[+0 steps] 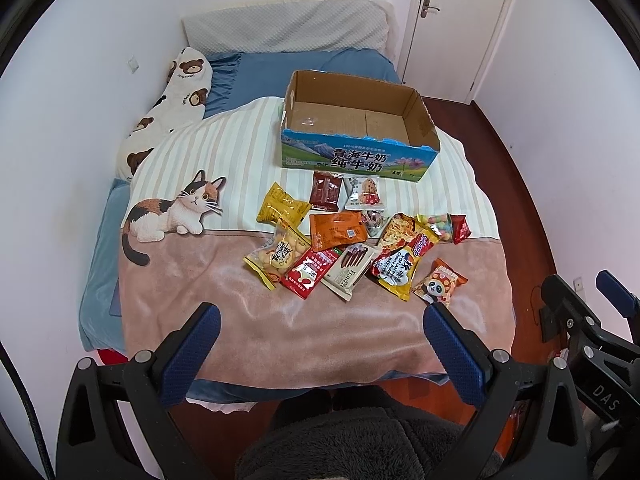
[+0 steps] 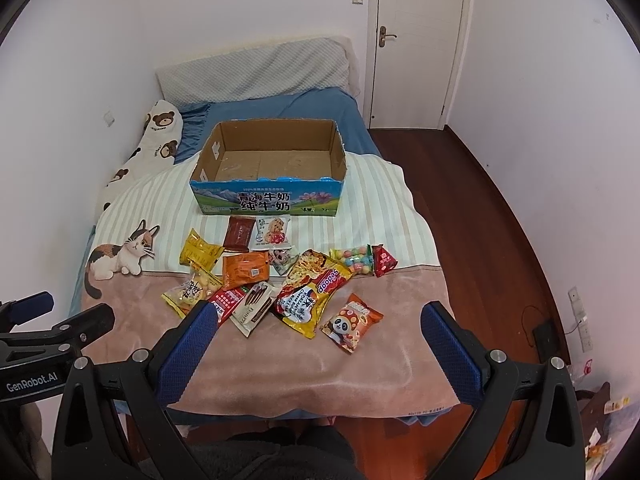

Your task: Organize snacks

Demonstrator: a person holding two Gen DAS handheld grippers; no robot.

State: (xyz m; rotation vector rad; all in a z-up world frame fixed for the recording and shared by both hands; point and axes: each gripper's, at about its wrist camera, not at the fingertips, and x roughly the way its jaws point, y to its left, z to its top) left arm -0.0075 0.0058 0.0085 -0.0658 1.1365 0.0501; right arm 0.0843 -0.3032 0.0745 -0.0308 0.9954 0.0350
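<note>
Brown cardboard shows bare across the whole floor of the milk box [image 2: 276,164], so I judge the task has not begun: nothing is packed, and every snack is left to move. The box sits on the striped part of the blanket [image 2: 280,360], its open top facing up, and the snack pile [image 2: 280,284] lies just in front of it, spreading from the stripes onto the pink plush band. I count roughly a dozen packets, several overlapping: a panda packet [image 2: 352,323] lies nearest me and a little apart, a yellow noodle bag [image 2: 310,300] leans over its neighbours, a Franzzi wafer pack [image 2: 254,309] and a red packet [image 1: 308,274] sit side by side, and a brown bar packet [image 2: 239,233] and a cookie packet [image 2: 273,233] lie closest to the box wall. My left hand-held gripper [image 1: 320,354] hangs wide apart and empty above the foot of the bed, and my right hand-held gripper [image 2: 318,354] is likewise spread wide with nothing in it, both well short of the pile. The bed [image 2: 332,116] has a blue sheet, a grey pillow [image 2: 256,70] at the head and a bear-print bolster [image 1: 168,112] along the wall. A calico cat [image 1: 172,212] is printed on the blanket. Walls are white, the floor [image 2: 480,220] dark red wood, and a white door [image 2: 416,40] stands shut beyond the bed's far corner
</note>
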